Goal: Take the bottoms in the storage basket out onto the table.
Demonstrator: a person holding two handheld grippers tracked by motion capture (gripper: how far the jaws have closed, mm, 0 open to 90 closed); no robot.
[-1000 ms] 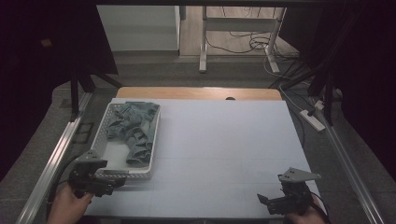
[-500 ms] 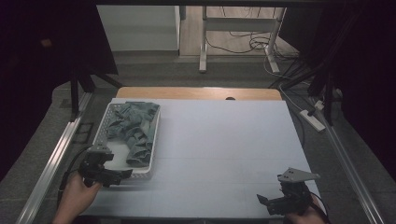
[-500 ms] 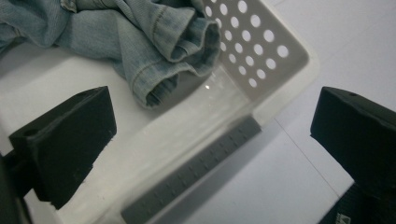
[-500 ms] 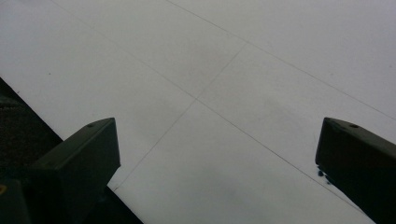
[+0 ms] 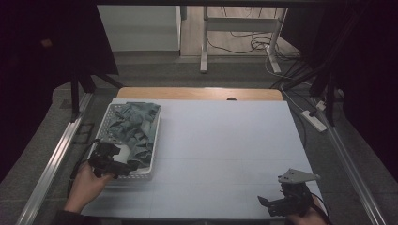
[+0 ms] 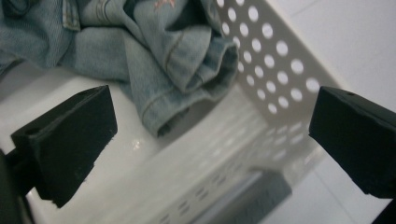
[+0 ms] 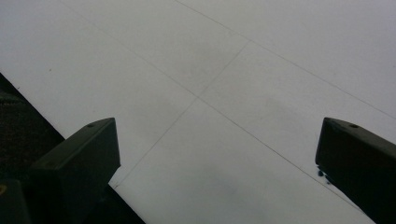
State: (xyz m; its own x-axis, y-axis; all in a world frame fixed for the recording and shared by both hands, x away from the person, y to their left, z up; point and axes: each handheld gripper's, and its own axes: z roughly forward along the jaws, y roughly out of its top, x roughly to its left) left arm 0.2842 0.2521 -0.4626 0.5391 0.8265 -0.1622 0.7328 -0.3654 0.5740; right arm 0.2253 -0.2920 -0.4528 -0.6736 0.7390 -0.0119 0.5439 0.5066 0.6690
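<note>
The basket (image 6: 280, 51) is showing white moulded plastic with a slight gloss, its walls perforated with round holes and its floor smooth and reflecting light. The jeans (image 6: 154, 51) lying in it are presenting as washed blue denim, a matt woven cloth with stitched seams. The left gripper (image 6: 210, 140) is displaying matt black jaws with a faintly grainy surface. The table (image 7: 224, 70) is appearing as a smooth, matt white sheet crossed by thin seam lines.

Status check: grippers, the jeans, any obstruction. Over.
Left gripper open over basket's near end. Right gripper open above table, idle. Jeans crumpled in basket, ungripped. Nothing between jaws and denim.
</note>
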